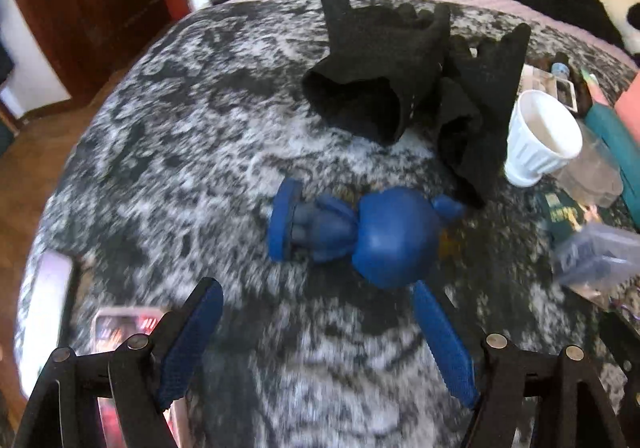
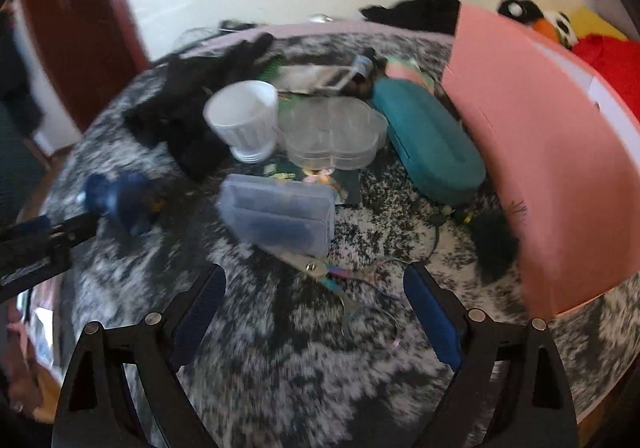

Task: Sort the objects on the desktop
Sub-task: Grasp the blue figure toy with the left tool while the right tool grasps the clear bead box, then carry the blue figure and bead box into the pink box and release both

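A blue figurine (image 1: 360, 228) lies on its side on the black-and-white speckled table (image 1: 200, 128), just beyond my open, empty left gripper (image 1: 316, 290); it also shows in the right wrist view (image 2: 120, 200). Black gloves (image 1: 392, 76) lie behind it. My right gripper (image 2: 314, 276) is open and empty over small scissors (image 2: 340, 280), in front of a bluish plastic case (image 2: 280, 212). A white ribbed cup (image 2: 244, 124), a clear compartment box (image 2: 332, 132) and a teal case (image 2: 432, 144) lie further back.
A large pink box (image 2: 552, 152) stands at the right. Plush toys (image 2: 560, 28) sit behind it. A dark tassel (image 2: 496, 240) lies by the pink box. A phone-like object (image 1: 120, 324) lies near the table's left front edge. A wooden door (image 1: 92, 0) stands at the far left.
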The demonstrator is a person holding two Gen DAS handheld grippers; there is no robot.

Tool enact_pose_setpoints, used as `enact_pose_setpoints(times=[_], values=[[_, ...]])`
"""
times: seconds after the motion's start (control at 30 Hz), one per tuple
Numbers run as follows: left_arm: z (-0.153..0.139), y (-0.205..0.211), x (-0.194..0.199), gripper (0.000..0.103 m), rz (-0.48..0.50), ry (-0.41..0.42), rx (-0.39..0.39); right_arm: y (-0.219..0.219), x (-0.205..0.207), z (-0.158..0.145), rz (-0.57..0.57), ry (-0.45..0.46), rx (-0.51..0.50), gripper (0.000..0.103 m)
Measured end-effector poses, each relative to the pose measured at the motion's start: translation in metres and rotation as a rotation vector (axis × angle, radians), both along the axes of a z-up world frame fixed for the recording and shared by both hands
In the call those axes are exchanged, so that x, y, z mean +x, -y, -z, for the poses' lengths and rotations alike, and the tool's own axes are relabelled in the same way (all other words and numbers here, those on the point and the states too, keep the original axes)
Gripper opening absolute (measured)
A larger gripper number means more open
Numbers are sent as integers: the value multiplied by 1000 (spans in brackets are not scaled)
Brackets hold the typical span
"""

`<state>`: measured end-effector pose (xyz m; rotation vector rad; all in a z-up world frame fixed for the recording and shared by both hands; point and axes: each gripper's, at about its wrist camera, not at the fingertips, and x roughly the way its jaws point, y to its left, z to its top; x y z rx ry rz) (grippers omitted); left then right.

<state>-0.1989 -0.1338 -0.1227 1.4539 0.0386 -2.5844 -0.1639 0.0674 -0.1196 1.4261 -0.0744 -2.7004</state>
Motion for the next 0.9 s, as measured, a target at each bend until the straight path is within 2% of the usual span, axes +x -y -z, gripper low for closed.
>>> enact_pose_setpoints(times=[0.13, 0.2, 0.4, 0.63, 0.7, 0.73, 0.8, 0.83, 0.9], values=[[17, 6, -19, 82, 26, 43, 107, 7, -17, 10, 22, 16, -16, 94], [21, 4, -26, 82, 41, 58, 127, 12, -23, 14, 29, 21, -8, 94], [26, -6, -44, 82, 66, 51, 108, 23, -44, 27, 54, 46, 0, 94], [33, -4, -62, 87, 101, 28, 148, 26, -54, 33, 58, 25, 31, 94], [38, -3, -65, 87, 106, 31, 163, 26, -56, 33, 47, 19, 33, 77], [40, -3, -66, 86, 110, 32, 171, 26, -56, 33, 40, 16, 34, 74], [40, -5, -66, 74, 130, 29, 180, 25, -57, 32, 34, 18, 20, 74], [40, -7, -65, 62, 143, 26, 183, 24, -57, 32, 32, 22, 13, 74], [38, -10, -64, 61, 153, 26, 168, 23, -56, 31, 25, 20, 6, 74]])
